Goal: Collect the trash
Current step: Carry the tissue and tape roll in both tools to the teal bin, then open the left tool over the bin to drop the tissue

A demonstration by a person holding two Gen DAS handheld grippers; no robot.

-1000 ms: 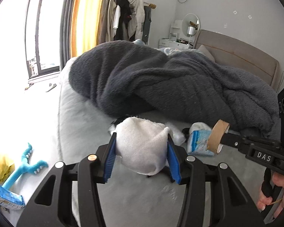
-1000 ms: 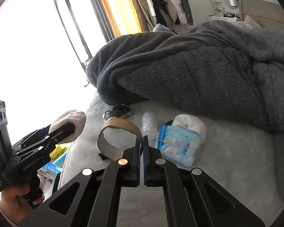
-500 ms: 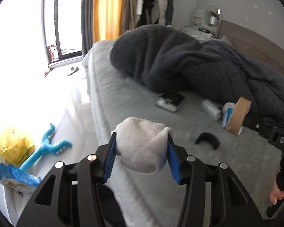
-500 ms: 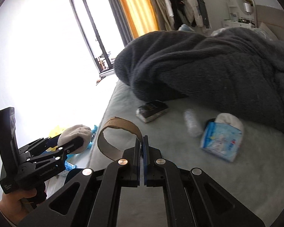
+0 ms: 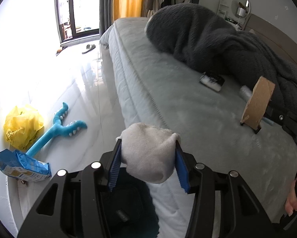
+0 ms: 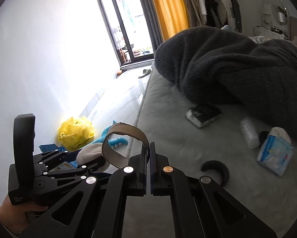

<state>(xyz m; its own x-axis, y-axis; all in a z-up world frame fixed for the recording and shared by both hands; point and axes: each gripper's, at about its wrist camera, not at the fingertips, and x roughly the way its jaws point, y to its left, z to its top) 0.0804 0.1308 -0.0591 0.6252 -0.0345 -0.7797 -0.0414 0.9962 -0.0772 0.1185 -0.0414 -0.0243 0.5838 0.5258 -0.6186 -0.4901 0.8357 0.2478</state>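
Grey bedding covers the bed [image 5: 168,91], a dark fleece blanket [image 5: 207,39] heaped toward its far side. At the bed's near edge the left gripper [image 5: 148,162] is clenched on a white sock [image 5: 148,154], held above the edge. Just beside it, the right gripper [image 6: 149,152] pinches the wall of a cardboard tube [image 6: 124,144] between closed jaws. On the mattress near the blanket's edge lie a dark packet [image 6: 203,114], a clear crumpled wrapper [image 6: 248,132] and a blue tissue pack [image 6: 274,154]. Below the left gripper a dark shape is too dim to identify.

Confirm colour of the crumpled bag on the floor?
Yellow plastic bag; clearest in the left wrist view.
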